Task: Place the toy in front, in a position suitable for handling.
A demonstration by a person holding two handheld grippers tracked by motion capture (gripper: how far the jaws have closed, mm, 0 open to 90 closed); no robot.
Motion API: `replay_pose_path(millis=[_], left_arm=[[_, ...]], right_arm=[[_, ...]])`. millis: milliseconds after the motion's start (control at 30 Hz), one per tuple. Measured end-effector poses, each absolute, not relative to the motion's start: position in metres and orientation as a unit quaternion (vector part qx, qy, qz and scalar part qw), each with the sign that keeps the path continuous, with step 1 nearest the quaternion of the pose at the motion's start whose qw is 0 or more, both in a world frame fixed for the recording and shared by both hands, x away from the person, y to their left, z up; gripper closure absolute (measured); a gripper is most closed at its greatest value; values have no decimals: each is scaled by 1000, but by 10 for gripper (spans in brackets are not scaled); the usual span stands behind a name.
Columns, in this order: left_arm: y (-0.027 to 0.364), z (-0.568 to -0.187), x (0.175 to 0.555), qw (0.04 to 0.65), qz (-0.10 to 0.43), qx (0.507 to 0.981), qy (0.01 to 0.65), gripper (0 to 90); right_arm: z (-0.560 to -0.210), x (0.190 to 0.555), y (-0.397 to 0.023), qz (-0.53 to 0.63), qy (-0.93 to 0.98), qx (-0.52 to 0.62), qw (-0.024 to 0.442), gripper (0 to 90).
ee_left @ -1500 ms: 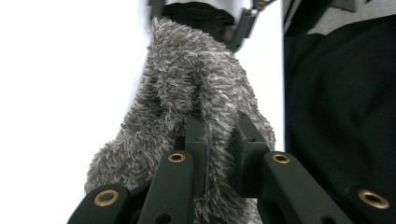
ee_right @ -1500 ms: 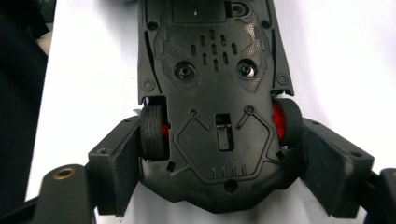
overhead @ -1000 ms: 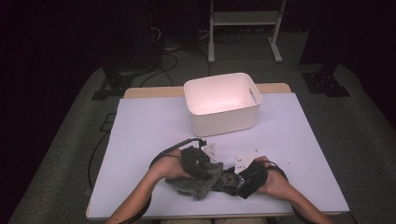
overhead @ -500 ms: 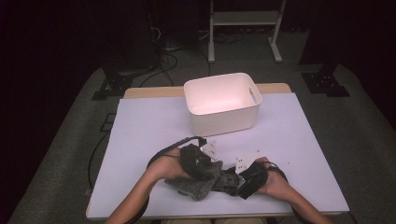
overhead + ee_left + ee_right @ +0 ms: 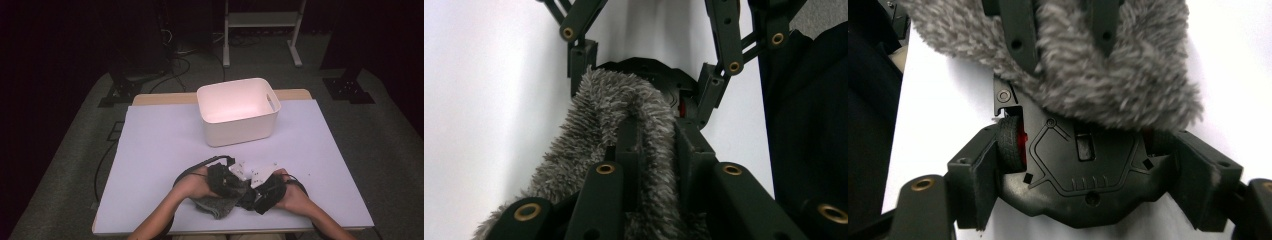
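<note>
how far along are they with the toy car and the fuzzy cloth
Done: nothing is in the white bin yet; what shows of its inside is bare. In hand: the right gripper clamps a black toy car at the table's near edge, while the left gripper, jaws just closing, pinches a grey fuzzy cloth against it. Left: probably finishing the wiping or wrapping, then perhaps binning.

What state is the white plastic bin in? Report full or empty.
Empty: the white plastic bin stands upright, its bare inside showing from above.
</note>
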State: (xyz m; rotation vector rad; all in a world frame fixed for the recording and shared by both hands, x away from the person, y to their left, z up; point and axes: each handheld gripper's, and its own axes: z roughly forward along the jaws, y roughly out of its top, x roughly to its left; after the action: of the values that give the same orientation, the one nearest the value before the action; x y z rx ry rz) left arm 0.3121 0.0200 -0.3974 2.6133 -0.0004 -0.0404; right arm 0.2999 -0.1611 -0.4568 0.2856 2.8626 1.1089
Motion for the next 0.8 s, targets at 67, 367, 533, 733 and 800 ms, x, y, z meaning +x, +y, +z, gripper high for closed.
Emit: replay_pose_path(millis=[67,367,533,733,800], left_arm=[[26,-396,311,259,-16,966,2,789],[83,-391,307,270,-2,962,49,790],[106,-390,307,267,8,961,76,790],[99,-391,307,287,-6,956,63,790],[87,-392,306,297,-15,954,49,790]], right_arm=[[-457,300,-161,361,928,93,30,224],[-457,299,-161,361,927,96,30,224],[-456,298,-160,358,928,99,31,223],[-456,297,-158,355,929,100,36,224],[-456,297,-158,353,929,101,36,224]])
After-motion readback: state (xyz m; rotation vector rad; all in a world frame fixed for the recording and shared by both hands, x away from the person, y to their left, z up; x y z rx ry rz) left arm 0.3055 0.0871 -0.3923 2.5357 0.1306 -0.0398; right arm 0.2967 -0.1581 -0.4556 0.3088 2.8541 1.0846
